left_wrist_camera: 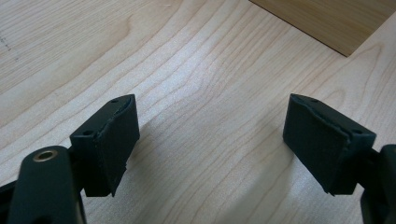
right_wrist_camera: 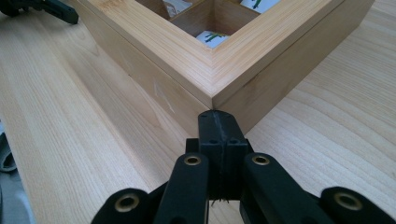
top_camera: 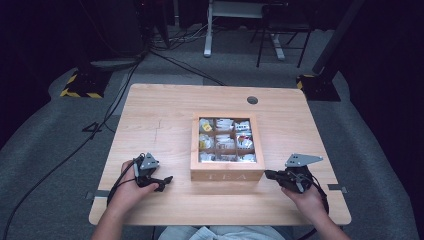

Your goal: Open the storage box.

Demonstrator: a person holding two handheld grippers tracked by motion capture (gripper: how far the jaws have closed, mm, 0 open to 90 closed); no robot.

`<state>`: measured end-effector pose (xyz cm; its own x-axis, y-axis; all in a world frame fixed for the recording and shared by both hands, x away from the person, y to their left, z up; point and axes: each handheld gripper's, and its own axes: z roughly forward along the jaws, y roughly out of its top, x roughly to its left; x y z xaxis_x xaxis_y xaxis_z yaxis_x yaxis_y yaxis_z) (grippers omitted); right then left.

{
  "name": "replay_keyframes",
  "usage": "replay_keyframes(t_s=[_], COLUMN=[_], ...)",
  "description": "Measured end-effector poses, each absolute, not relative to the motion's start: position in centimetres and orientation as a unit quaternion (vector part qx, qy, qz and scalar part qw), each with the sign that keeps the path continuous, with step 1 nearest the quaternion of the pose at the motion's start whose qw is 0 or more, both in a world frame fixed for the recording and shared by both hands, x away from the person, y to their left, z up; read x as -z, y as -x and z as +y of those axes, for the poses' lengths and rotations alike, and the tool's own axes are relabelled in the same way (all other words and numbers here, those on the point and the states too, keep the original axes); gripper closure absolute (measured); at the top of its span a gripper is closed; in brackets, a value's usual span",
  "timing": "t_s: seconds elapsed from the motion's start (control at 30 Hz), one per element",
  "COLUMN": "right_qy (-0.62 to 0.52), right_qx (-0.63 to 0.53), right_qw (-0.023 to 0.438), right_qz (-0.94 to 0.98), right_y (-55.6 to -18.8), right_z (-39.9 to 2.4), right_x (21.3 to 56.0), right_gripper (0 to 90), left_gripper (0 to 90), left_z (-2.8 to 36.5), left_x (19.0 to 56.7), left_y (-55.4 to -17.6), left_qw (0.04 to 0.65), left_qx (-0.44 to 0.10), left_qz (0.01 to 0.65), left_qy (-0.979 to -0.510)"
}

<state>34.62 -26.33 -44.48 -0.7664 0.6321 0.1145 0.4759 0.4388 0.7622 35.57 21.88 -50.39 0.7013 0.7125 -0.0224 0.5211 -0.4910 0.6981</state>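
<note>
Near the tabletop's front edge, the left gripper (top_camera: 162,181) is spread and the right gripper (top_camera: 269,174) is pressed together beside the wooden tea box (top_camera: 227,175), so probably nothing has started and a first reach comes next.

- The table (top_camera: 160,120) is showing pale, streaky wood grain.
- The tea box (top_camera: 227,175) is glowing honey-tan, with faint pale lettering on its front.
- The packets (top_camera: 225,141) inside are looking white with yellow and green marks.
- Both tools, left (left_wrist_camera: 210,144) and right (right_wrist_camera: 218,122), are showing matte black.
</note>
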Motion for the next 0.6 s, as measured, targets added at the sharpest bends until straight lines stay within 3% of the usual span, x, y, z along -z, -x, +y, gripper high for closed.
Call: replay_keyframes(t_s=[0.6], right_qy=[-0.334], right_qx=[-0.431], right_qw=[0.091], right_qz=[0.833], right_y=[-34.55], right_z=[-26.42], right_x=[43.94], right_gripper=[90.0], left_gripper=[18.9], left_z=[21.89], left_x=[50.36], left_y=[-35.57], left_qw=[0.350], left_qx=[-0.135], left_qz=[0.362], left_qy=[-0.853])
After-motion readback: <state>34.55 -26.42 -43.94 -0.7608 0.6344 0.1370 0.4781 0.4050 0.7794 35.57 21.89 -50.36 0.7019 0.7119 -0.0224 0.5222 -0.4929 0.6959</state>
